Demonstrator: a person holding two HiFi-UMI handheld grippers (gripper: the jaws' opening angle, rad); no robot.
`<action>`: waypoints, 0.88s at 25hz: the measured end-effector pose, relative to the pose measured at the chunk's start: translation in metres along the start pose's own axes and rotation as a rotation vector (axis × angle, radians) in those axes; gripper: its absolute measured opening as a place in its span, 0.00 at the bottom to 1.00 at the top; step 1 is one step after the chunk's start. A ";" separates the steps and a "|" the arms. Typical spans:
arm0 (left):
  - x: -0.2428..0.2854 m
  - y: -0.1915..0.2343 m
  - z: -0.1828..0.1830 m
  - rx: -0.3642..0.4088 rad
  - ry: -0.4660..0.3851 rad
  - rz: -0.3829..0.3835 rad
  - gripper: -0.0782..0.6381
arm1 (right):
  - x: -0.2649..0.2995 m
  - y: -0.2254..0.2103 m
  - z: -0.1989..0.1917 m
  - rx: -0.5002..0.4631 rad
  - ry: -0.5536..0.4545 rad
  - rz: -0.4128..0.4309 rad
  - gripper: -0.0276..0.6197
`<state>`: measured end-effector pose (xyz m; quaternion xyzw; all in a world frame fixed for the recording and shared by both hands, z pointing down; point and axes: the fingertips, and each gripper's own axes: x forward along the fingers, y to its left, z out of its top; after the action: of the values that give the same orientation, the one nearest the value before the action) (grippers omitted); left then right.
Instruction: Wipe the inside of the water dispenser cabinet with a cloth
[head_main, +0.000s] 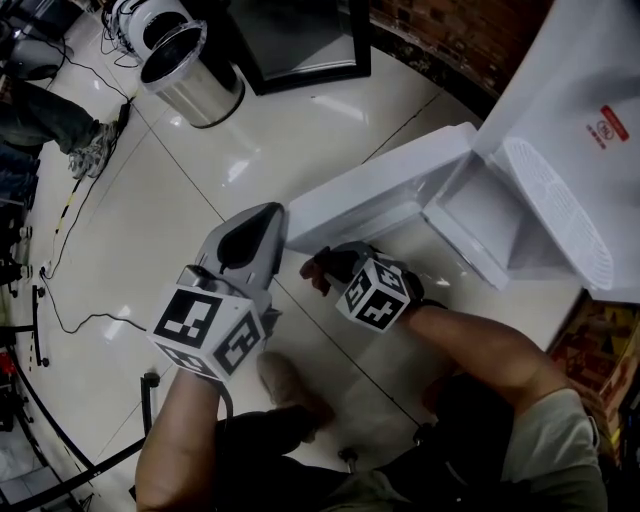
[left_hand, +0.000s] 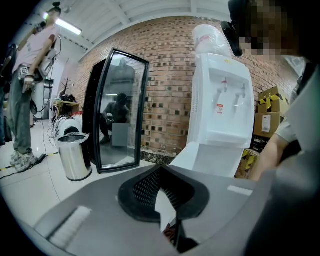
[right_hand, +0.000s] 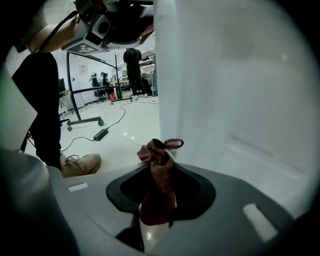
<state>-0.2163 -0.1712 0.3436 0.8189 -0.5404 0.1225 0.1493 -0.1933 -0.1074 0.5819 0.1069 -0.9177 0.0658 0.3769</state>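
Note:
The white water dispenser (head_main: 560, 120) stands at the upper right with its lower cabinet (head_main: 485, 215) open. The cabinet door (head_main: 380, 185) swings out toward me. My right gripper (head_main: 322, 268) is below the door's outer end, shut on a reddish-brown cloth (right_hand: 157, 152) that pokes up between the jaws. In the right gripper view the door's white panel (right_hand: 240, 90) fills the right side, close to the cloth. My left gripper (head_main: 250, 235) is shut with nothing in it, by the door's free edge. In its own view it points at the dispenser (left_hand: 220, 115).
A steel trash can (head_main: 190, 65) and a black-framed glass door (left_hand: 117, 110) stand on the tiled floor beyond the left gripper. Cardboard boxes (left_hand: 270, 107) sit right of the dispenser. Cables (head_main: 70, 180) run along the floor at left. My shoe (right_hand: 80, 164) is near the right gripper.

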 end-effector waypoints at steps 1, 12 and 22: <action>0.000 0.001 0.000 0.000 0.000 0.002 0.11 | -0.001 -0.004 -0.002 0.005 0.003 -0.012 0.25; 0.004 0.004 0.001 0.001 -0.001 0.022 0.11 | -0.002 -0.041 -0.010 0.061 0.029 -0.120 0.25; 0.004 0.005 0.001 0.000 -0.003 0.035 0.11 | -0.005 -0.082 -0.022 0.235 0.010 -0.236 0.25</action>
<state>-0.2193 -0.1771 0.3446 0.8095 -0.5549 0.1238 0.1464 -0.1550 -0.1815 0.5973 0.2568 -0.8830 0.1285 0.3714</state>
